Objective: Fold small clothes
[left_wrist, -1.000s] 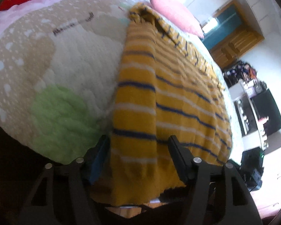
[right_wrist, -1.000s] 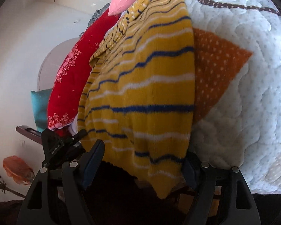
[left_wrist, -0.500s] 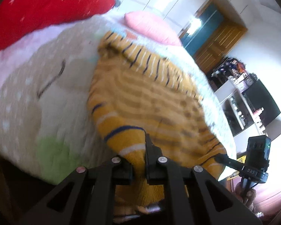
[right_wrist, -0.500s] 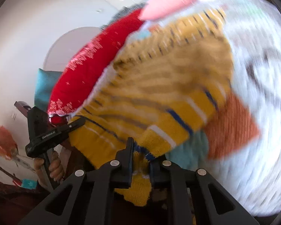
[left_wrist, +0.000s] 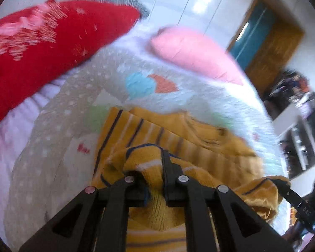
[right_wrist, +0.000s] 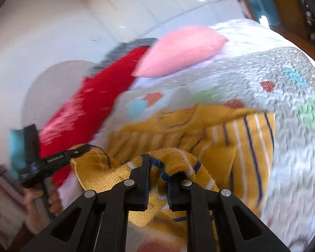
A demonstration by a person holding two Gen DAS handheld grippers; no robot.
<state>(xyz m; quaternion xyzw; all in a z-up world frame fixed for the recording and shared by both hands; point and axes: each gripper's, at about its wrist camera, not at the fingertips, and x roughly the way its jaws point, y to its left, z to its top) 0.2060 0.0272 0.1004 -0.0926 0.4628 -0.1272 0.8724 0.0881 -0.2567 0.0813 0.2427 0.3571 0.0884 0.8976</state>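
Both grippers have the hem end of the yellow striped sweater [left_wrist: 174, 138] pinched and lifted off the quilted bed cover [left_wrist: 52, 138]; the left gripper [left_wrist: 155, 178] has its fingers drawn almost together on a bunched fold of knit, having just closed on it, and the right gripper [right_wrist: 157, 180] likewise has its fingers nearly together, having just closed on the other corner of the same edge; two corners are held, in my reading, so the hem stays taut and level as it is carried over the body of the garment, which makes a straight crease rather than a skewed one; the rest of the sweater lies on the bed ahead of the grippers, its striped panel flat and its far end rumpled toward the pink pillow [left_wrist: 191, 52]; the red blanket [left_wrist: 42, 48] lies off to the side, apart from the sweater; each wrist view catches the other gripper at its edge, also with yellow cloth in it; the step in hand looks like the first lengthwise fold, about half travelled; blur hides finer detail of the grip.
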